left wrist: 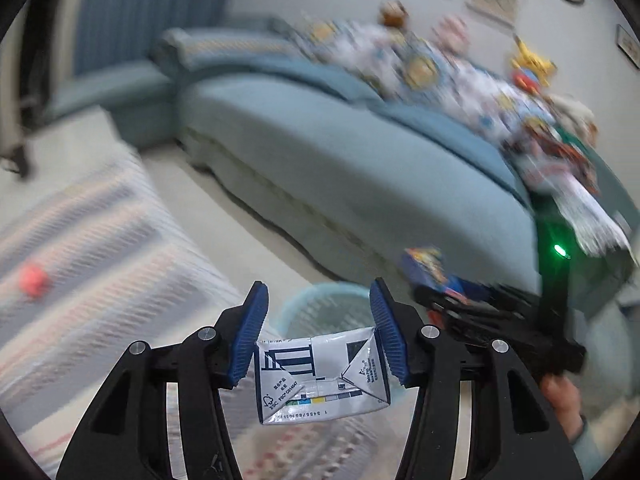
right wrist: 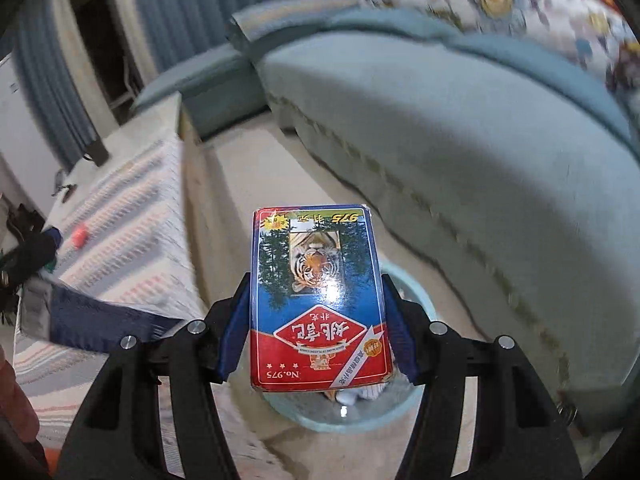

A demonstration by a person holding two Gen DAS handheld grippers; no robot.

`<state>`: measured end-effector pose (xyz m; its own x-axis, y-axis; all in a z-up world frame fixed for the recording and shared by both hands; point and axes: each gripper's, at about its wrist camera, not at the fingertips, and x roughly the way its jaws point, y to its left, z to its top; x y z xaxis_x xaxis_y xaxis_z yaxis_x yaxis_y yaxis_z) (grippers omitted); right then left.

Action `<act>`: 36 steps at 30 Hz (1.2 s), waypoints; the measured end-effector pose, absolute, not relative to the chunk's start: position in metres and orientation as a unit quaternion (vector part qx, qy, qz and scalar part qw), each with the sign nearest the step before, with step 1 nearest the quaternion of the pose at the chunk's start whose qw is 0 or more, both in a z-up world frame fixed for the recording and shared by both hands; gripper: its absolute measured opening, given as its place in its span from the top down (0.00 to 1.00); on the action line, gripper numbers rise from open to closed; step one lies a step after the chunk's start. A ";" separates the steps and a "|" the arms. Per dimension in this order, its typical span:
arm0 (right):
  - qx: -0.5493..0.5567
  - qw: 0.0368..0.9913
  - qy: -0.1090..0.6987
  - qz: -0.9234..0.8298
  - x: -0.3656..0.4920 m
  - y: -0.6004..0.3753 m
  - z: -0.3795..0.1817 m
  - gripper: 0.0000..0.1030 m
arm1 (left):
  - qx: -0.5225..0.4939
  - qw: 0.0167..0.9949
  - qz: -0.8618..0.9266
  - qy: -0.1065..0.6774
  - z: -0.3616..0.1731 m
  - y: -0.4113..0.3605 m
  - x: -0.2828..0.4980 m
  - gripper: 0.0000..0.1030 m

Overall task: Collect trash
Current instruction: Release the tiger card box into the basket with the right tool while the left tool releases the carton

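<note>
My left gripper [left wrist: 318, 322] is shut on a flattened white drink carton [left wrist: 322, 378], held near the base of its blue pads. A light blue waste basket [left wrist: 320, 308] stands on the floor just beyond it. My right gripper [right wrist: 316, 312] is shut on a red and blue playing-card box with a tiger picture [right wrist: 318, 300] and holds it right above the same basket [right wrist: 348, 412]. The right gripper with its box [left wrist: 430, 270] also shows at the right of the left wrist view. Some white trash lies in the basket under the box.
A low table with a striped cloth [left wrist: 80, 248] stands at the left, a small red object [left wrist: 34, 278] on it. A long blue sofa [left wrist: 360, 152] with patterned cushions and toys runs along the far side. Pale floor [right wrist: 260, 176] lies between them.
</note>
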<state>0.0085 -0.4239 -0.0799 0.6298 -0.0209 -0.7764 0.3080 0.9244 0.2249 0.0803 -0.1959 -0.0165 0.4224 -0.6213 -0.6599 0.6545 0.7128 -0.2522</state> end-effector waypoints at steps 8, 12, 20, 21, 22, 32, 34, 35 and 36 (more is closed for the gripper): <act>0.203 0.845 0.481 -0.113 0.023 -0.444 -0.154 0.44 | 0.012 0.823 -0.415 0.386 -0.043 -0.222 0.095 0.49; 0.207 0.840 0.488 -0.112 0.026 -0.446 -0.167 0.44 | -0.006 0.816 -0.431 0.384 -0.032 -0.226 0.093 0.50; 0.200 0.836 0.499 -0.109 0.028 -0.443 -0.180 0.44 | 0.022 0.818 -0.436 0.375 -0.025 -0.254 0.092 0.49; 0.197 0.839 0.496 -0.112 0.027 -0.443 -0.179 0.43 | 0.023 0.817 -0.431 0.382 -0.029 -0.257 0.094 0.48; 0.197 0.840 0.492 -0.113 0.026 -0.444 -0.177 0.43 | 0.020 0.815 -0.430 0.388 -0.032 -0.258 0.096 0.43; 0.196 0.853 0.477 -0.081 0.015 -0.436 -0.164 0.38 | 0.006 0.819 -0.411 0.400 -0.042 -0.224 0.098 0.36; 0.179 0.863 0.468 -0.069 0.013 -0.422 -0.156 0.42 | 0.001 0.822 -0.400 0.406 -0.045 -0.206 0.097 0.36; 0.168 0.868 0.464 -0.060 0.013 -0.413 -0.150 0.48 | -0.003 0.824 -0.394 0.407 -0.045 -0.194 0.097 0.36; 0.155 0.873 0.460 -0.050 0.014 -0.402 -0.142 0.50 | -0.010 0.827 -0.388 0.407 -0.044 -0.184 0.097 0.36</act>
